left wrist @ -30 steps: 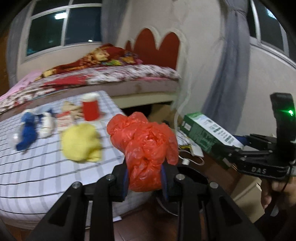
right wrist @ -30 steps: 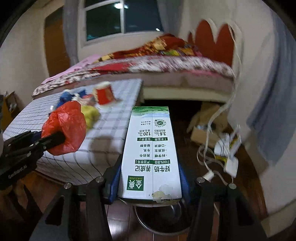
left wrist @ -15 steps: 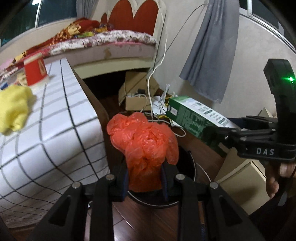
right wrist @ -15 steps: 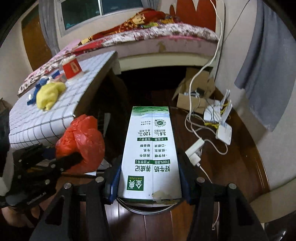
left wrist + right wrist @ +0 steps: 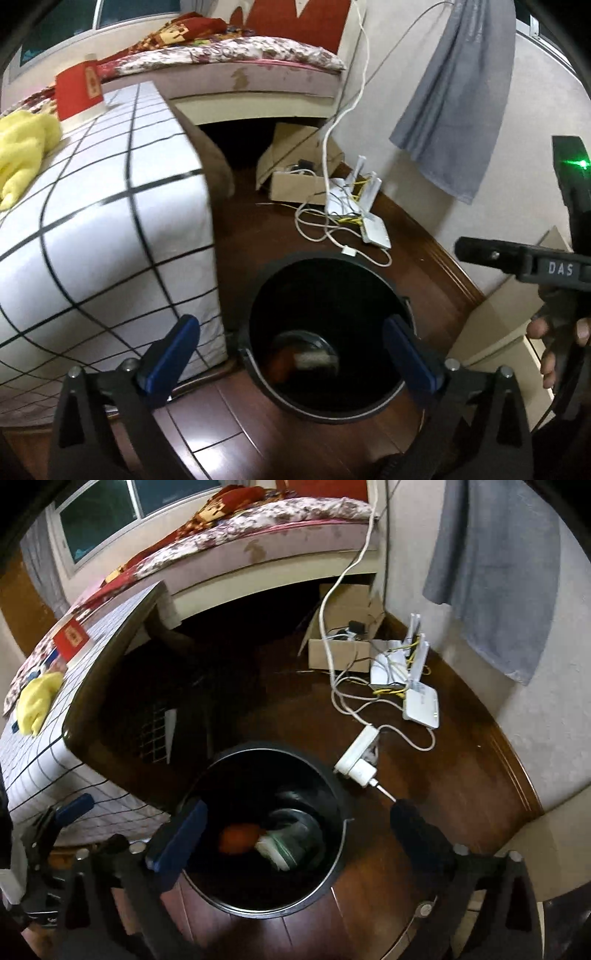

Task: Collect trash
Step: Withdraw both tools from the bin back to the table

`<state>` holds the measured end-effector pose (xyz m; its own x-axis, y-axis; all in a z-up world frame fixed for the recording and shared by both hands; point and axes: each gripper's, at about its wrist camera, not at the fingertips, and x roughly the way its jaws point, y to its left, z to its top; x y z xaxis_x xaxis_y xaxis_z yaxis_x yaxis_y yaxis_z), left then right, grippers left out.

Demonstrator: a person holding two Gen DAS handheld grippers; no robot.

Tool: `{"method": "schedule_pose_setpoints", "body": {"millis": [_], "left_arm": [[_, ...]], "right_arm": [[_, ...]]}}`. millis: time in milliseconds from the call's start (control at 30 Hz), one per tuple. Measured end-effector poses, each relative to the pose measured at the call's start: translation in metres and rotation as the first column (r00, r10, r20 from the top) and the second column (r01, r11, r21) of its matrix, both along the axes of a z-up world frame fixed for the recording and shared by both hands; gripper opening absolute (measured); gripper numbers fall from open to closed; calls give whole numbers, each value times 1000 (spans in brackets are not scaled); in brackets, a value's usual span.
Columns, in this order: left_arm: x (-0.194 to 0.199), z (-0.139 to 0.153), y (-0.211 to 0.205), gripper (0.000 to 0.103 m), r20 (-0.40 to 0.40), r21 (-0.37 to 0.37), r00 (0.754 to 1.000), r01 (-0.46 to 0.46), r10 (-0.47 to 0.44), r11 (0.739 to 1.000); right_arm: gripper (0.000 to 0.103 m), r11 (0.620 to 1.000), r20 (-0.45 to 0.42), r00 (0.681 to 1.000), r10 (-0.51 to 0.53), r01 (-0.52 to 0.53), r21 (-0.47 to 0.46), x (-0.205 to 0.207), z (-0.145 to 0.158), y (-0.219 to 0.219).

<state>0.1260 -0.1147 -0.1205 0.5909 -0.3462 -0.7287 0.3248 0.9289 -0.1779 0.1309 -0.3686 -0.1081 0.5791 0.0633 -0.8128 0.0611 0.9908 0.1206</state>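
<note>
A black trash bin (image 5: 384,400) stands on the dark wooden floor beside the checked table. My left gripper (image 5: 295,354) is open and empty right above its mouth. My right gripper (image 5: 295,834) is open and empty above the same bin (image 5: 341,853). Inside the bin lie the red plastic bag (image 5: 238,837) and the green-and-white milk carton (image 5: 284,843), both blurred. In the left wrist view the bag (image 5: 282,363) and the carton (image 5: 314,357) show dimly at the bottom.
The checked tablecloth table (image 5: 92,236) is to the left, with a yellow cloth (image 5: 22,155) and a red paper cup (image 5: 77,92) on it. White routers (image 5: 421,701), cables, a power adapter (image 5: 360,760) and a cardboard box (image 5: 340,646) lie on the floor behind the bin.
Both grippers moved down over the bin and opened. The red bag and the milk carton dropped out of them into the bin.
</note>
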Motion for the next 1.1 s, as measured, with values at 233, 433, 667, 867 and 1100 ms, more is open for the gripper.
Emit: {"method": "schedule_pose_setpoints", "body": {"millis": [233,433,667,867,1100], "left_arm": [[18,7,9,101,36,14,999,-32,32,999],[16,19,12,101,73,24,996,-48,46,999],[8,32,19,101,103,37,993,-69,65,997],[2,47,29,101,137,40,986,-96,90,995],[-8,64,54,101,176,35,975,-147,138,989]], "right_arm": [[102,999,6,1000,21,-21,-37,0,3,8],[102,997,20,999,47,-46,-63,-5,9,18],[102,993,39,996,74,-70,-94,-14,17,31],[102,991,64,993,95,-89,-98,-20,27,39],[102,987,116,984,138,-126,-104,-23,45,63]]}}
